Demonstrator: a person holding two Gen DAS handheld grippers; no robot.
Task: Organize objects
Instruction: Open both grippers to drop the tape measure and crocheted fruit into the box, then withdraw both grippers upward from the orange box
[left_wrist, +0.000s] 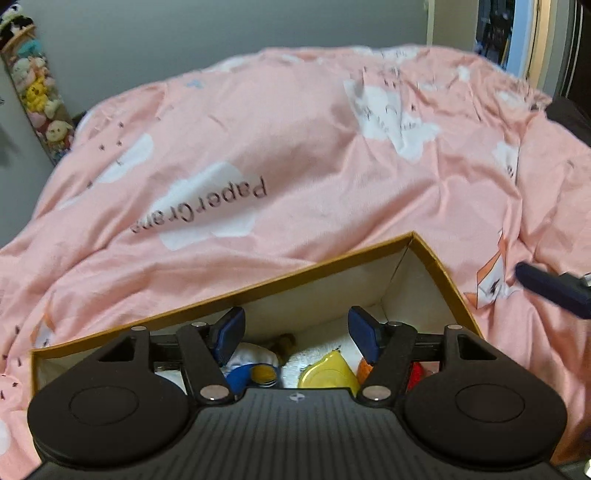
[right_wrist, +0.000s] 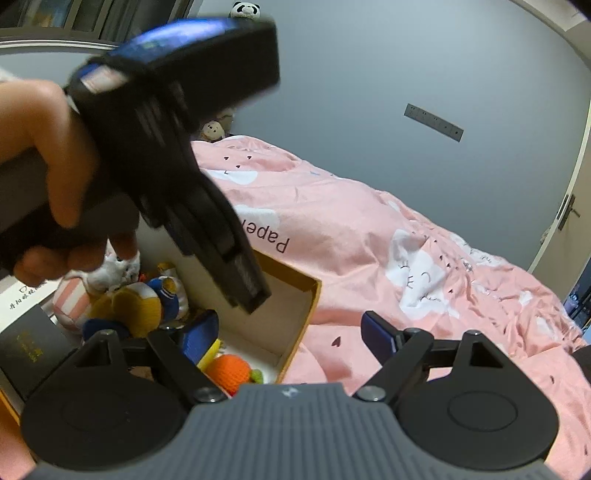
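Left wrist view: left gripper (left_wrist: 296, 334), jaws wide apart, empty, above cardboard box (left_wrist: 258, 284) on pink bedspread (left_wrist: 295, 155). Box holds toys (right_wrist: 144, 306), orange knit fruit (right_wrist: 231, 371). Right gripper (right_wrist: 290, 341): jaws wide, empty.

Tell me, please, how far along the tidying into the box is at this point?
Mostly done, it seems: several toys, among them an orange one and a yellow one, already lie in the box. The left gripper and right gripper are open and hold nothing. No loose toys show on the bedspread.
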